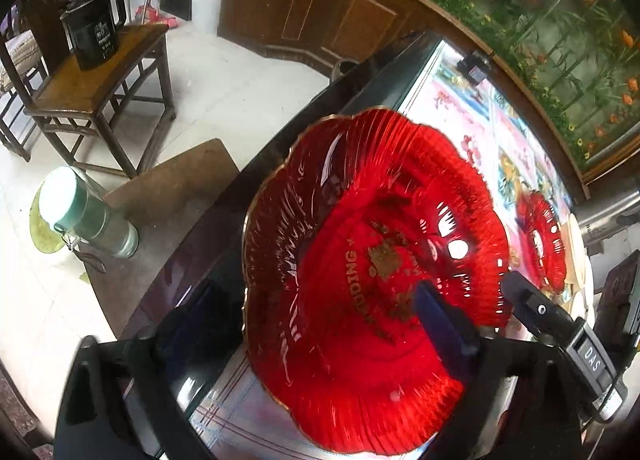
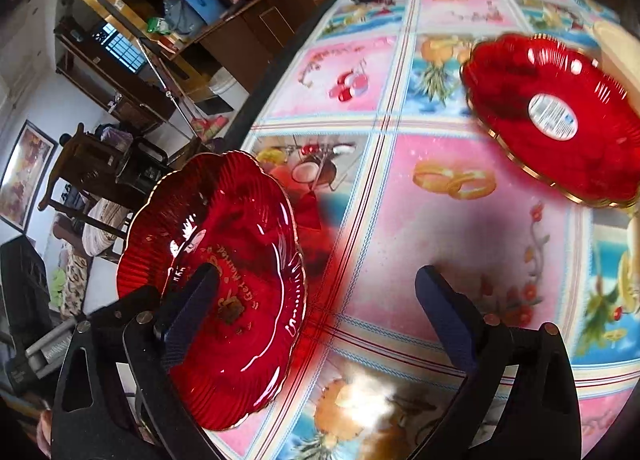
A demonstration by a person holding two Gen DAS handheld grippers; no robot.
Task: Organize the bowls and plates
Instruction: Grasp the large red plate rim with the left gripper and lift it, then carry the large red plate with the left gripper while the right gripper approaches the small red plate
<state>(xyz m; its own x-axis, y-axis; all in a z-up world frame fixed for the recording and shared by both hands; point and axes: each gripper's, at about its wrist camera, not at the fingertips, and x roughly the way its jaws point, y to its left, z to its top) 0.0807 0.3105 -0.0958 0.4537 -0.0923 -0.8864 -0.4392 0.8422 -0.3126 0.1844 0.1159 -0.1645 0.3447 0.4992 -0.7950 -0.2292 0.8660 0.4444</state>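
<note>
Red plate (image 1: 360,260) betw. wide-open L gripper (image 1: 316,324) fingers; R gripper (image 2: 316,324) open, empty.

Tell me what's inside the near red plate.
Inside the near red plate: gold lettering and a gold motif, no food. The left gripper's finger hides part of it.

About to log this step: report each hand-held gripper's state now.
Left hand-held gripper: open, straddling part of the red plate, not clamping it.
Right hand-held gripper: open, holding nothing.
</note>
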